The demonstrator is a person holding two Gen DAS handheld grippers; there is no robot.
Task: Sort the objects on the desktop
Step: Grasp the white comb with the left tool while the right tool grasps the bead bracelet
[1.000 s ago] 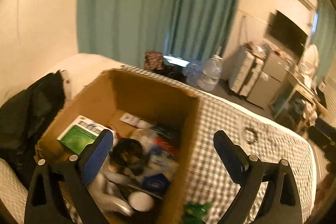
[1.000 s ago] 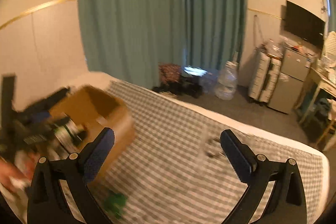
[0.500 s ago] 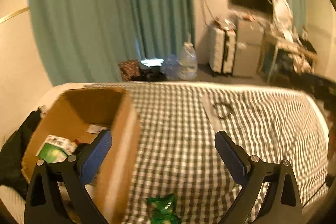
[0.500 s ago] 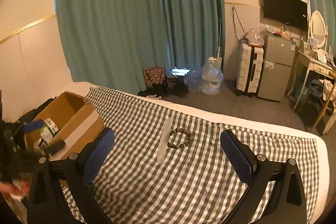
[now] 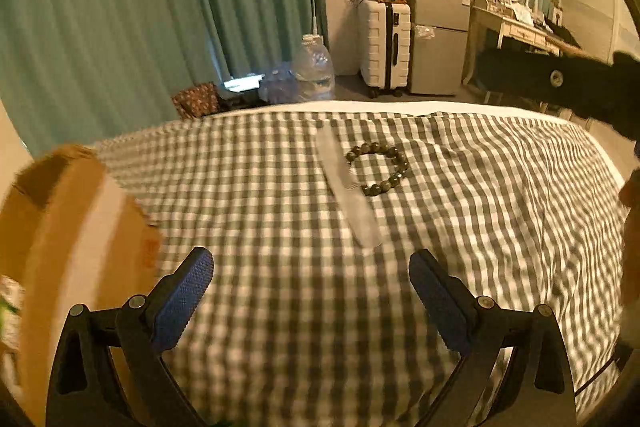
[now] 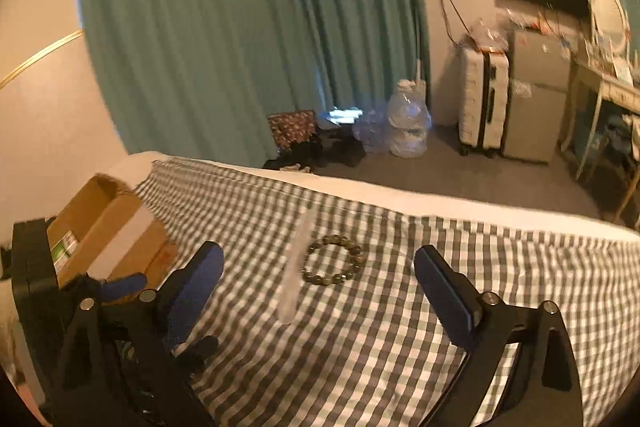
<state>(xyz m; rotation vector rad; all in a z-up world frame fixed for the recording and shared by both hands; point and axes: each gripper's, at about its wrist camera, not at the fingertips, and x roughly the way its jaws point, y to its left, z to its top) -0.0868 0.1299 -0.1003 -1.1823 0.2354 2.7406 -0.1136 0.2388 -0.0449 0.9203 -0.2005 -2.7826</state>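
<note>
Checked cloth bears bracelet beside what seems a comb; both claws gape empty.

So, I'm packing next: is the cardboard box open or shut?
Open. The cardboard box has no lid across its top, and a green-and-white package shows inside.

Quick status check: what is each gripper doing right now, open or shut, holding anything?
Left gripper: open, holding nothing, above the checked cloth.
Right gripper: open, holding nothing; the bead bracelet lies on the cloth ahead of it.
</note>
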